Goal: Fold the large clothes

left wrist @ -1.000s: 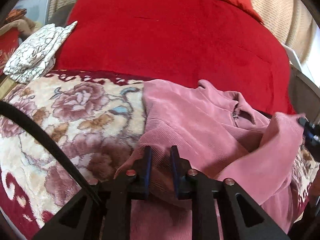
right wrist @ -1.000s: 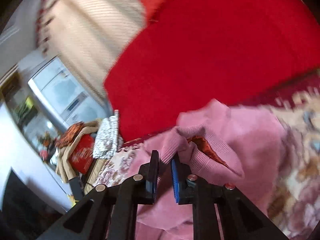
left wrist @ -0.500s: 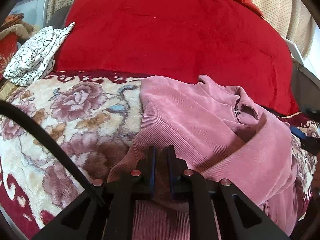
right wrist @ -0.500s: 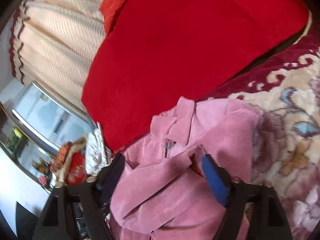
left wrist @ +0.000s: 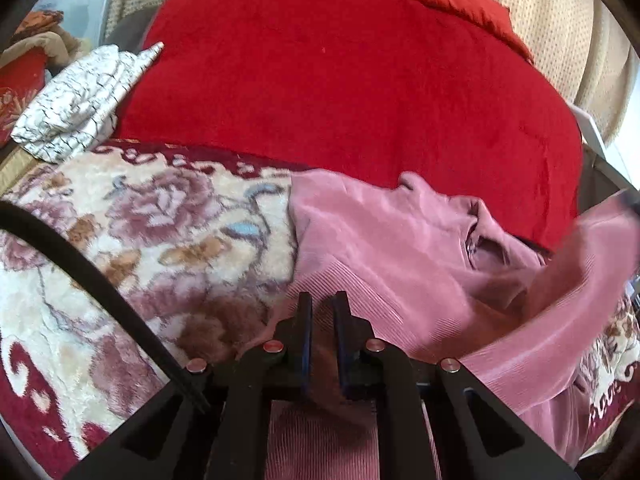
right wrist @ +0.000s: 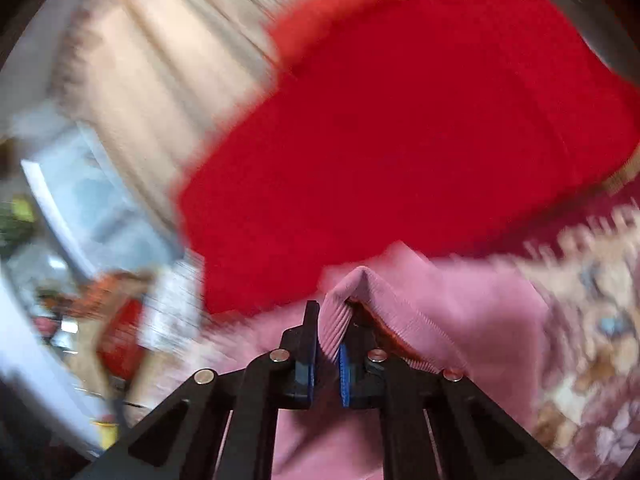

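Observation:
A pink corduroy jacket [left wrist: 400, 248] lies on a floral blanket [left wrist: 160, 240], its collar toward the red cover. My left gripper [left wrist: 322, 300] is shut on the jacket's near left edge, with fabric pinched between the pads. My right gripper [right wrist: 330, 312] is shut on a ribbed pink cuff [right wrist: 352, 296] and holds the sleeve up; that sleeve [left wrist: 580, 280] shows blurred at the right of the left wrist view. The right wrist view is motion-blurred.
A red plush cover [left wrist: 340, 80] lies behind the jacket, with a red pillow [left wrist: 460, 4] at the back. A folded white patterned cloth [left wrist: 80, 100] sits at the left. A black cable [left wrist: 80, 272] crosses the near left. Beige curtains [right wrist: 160, 60] hang behind.
My right gripper was shut on the cuff, opened half a second ago, and is shut on the cuff again, lifting the sleeve. My left gripper keeps its hold.

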Demonstrator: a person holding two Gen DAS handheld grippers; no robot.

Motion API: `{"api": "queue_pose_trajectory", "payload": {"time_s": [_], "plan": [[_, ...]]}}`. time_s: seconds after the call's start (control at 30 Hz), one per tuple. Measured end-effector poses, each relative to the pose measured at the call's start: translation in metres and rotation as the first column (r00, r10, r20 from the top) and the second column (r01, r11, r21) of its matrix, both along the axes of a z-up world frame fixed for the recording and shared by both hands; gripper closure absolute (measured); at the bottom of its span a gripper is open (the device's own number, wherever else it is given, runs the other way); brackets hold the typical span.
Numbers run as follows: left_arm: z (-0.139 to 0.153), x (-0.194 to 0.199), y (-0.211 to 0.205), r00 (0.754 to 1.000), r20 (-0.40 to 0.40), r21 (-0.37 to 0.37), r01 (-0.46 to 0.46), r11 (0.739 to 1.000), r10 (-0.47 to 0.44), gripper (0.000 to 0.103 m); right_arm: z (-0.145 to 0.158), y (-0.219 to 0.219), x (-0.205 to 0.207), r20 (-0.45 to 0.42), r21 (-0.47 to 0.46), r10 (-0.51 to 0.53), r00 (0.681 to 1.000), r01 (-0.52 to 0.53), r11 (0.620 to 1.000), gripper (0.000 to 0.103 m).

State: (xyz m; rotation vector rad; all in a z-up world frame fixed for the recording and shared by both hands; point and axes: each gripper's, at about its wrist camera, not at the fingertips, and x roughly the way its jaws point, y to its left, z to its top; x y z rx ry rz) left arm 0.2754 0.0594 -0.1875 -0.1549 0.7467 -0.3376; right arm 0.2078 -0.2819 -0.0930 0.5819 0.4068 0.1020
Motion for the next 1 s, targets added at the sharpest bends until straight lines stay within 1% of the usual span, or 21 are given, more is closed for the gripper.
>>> {"api": "queue_pose_trajectory", "payload": {"time_s": [0.07,0.1,0.17,0.2,0.27,0.3,0.33,0.4,0.47,0.57,0.6,0.63,0.67,0.7,0.73,0.77,0.8,0.87,0.9,0.97,1.0], "plan": [[0.002,-0.001,0.002,1.0,0.007,-0.004,-0.01,1.0,0.01,0.093,0.033,0.006,-0.033,0.139,-0.038,0.006,0.99,0.0,0.999,0.094],[0.002,-0.001,0.004,1.0,0.0,-0.014,-0.014,1.0,0.014,0.093,0.041,0.006,-0.045,0.182,-0.055,0.007,0.983,0.003,0.998,0.094],[-0.001,0.0,0.004,1.0,-0.023,-0.019,-0.015,1.0,0.015,0.093,0.044,0.004,-0.064,0.21,-0.122,0.002,0.978,0.025,0.992,0.094],[-0.002,0.001,0.003,0.999,-0.029,-0.008,-0.013,1.0,0.013,0.093,0.035,0.0,-0.064,0.16,-0.176,0.017,0.987,0.011,0.984,0.094],[-0.003,-0.001,0.0,1.0,-0.028,0.024,-0.005,1.0,0.005,0.093,0.007,-0.014,-0.06,-0.001,-0.235,-0.027,1.0,0.026,0.972,0.09],[-0.002,-0.003,-0.002,1.0,-0.019,0.035,0.0,0.999,0.001,0.092,-0.012,-0.029,-0.06,-0.097,-0.21,-0.053,0.994,0.031,0.977,0.09],[-0.001,-0.005,-0.003,1.0,-0.01,0.043,0.003,0.999,-0.002,0.092,-0.03,-0.046,-0.061,-0.192,-0.149,-0.056,0.98,0.028,0.989,0.089],[0.001,-0.008,-0.005,1.0,0.007,0.067,0.002,0.998,-0.002,0.093,-0.057,-0.076,-0.067,-0.328,-0.023,-0.063,0.943,0.058,0.998,0.087],[0.003,-0.008,-0.005,1.0,0.015,0.072,-0.005,0.997,0.004,0.093,-0.063,-0.096,-0.078,-0.349,0.012,-0.118,0.93,0.13,0.991,0.087],[0.014,-0.014,-0.004,0.997,0.077,0.041,-0.012,0.999,0.009,0.093,-0.05,-0.108,-0.091,-0.299,0.006,-0.168,0.939,0.178,0.984,0.085],[0.02,-0.019,-0.004,0.993,0.116,0.027,-0.01,1.0,0.007,0.092,-0.043,-0.109,-0.093,-0.277,0.0,-0.169,0.946,0.176,0.984,0.077],[0.024,-0.022,-0.003,0.99,0.144,0.015,-0.009,1.0,0.007,0.092,-0.039,-0.111,-0.095,-0.259,-0.006,-0.165,0.952,0.169,0.986,0.057],[0.029,-0.024,-0.004,0.986,0.166,-0.001,-0.006,1.0,0.006,0.087,-0.034,-0.107,-0.095,-0.242,-0.016,-0.16,0.957,0.161,0.987,0.04],[0.031,-0.025,-0.005,0.984,0.176,-0.02,-0.003,1.0,0.007,0.067,-0.03,-0.101,-0.094,-0.217,-0.023,-0.15,0.965,0.149,0.989,0.02],[0.032,-0.024,-0.005,0.984,0.179,-0.04,-0.007,0.999,0.014,0.054,-0.026,-0.088,-0.09,-0.19,-0.034,-0.153,0.97,0.149,0.988,0.021],[0.033,-0.023,-0.006,0.983,0.18,-0.056,-0.022,0.998,0.031,0.032,-0.023,-0.082,-0.09,-0.157,-0.06,-0.156,0.975,0.148,0.987,0.021],[0.032,-0.022,-0.006,0.981,0.186,-0.067,-0.04,0.997,0.052,0.028,-0.019,-0.072,-0.086,-0.143,-0.104,-0.152,0.978,0.138,0.985,0.022],[0.03,-0.016,-0.011,0.984,0.168,-0.06,-0.044,0.997,0.053,0.028,-0.013,-0.056,-0.075,-0.129,-0.154,-0.118,0.985,0.098,0.983,0.033],[0.026,-0.011,-0.015,0.99,0.137,-0.039,-0.037,0.999,0.042,0.028,-0.014,-0.046,-0.066,-0.132,-0.172,-0.09,0.987,0.067,0.983,0.043],[0.01,-0.002,-0.027,0.999,0.04,0.055,-0.025,0.998,0.023,0.028,-0.021,-0.028,-0.049,-0.184,-0.211,-0.04,0.982,0.0,0.977,0.055],[0.0,0.004,-0.032,1.0,-0.024,0.102,0.001,0.995,0.002,0.035,-0.029,-0.018,-0.037,-0.229,-0.232,-0.012,0.973,-0.042,0.972,0.062]]}}
